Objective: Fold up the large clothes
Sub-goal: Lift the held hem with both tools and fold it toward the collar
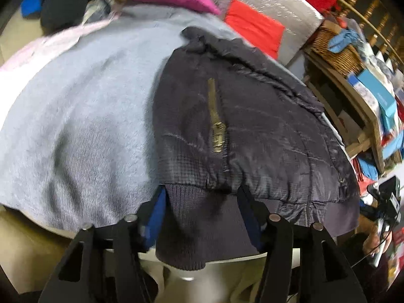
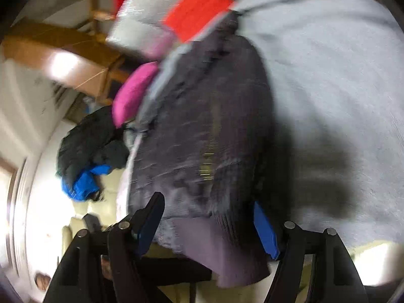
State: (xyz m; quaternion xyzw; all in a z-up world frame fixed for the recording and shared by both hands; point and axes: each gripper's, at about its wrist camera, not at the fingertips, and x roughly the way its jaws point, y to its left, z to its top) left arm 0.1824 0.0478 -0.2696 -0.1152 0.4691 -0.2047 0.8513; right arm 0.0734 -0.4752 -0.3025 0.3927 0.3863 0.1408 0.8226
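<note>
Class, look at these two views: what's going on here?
A person holding a gripper in each hand is working on a dark jacket that lies on a grey sweater. The left gripper and right gripper both straddle the jacket's ribbed hem. Whether the fingers actually pinch it is unclear.

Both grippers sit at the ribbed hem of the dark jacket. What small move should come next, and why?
Probably close both grippers on the hem. The dark jacket lies on the grey sweater, and the hem sits between the pads of the left gripper and the right gripper, though neither grip looks firm yet.
</note>
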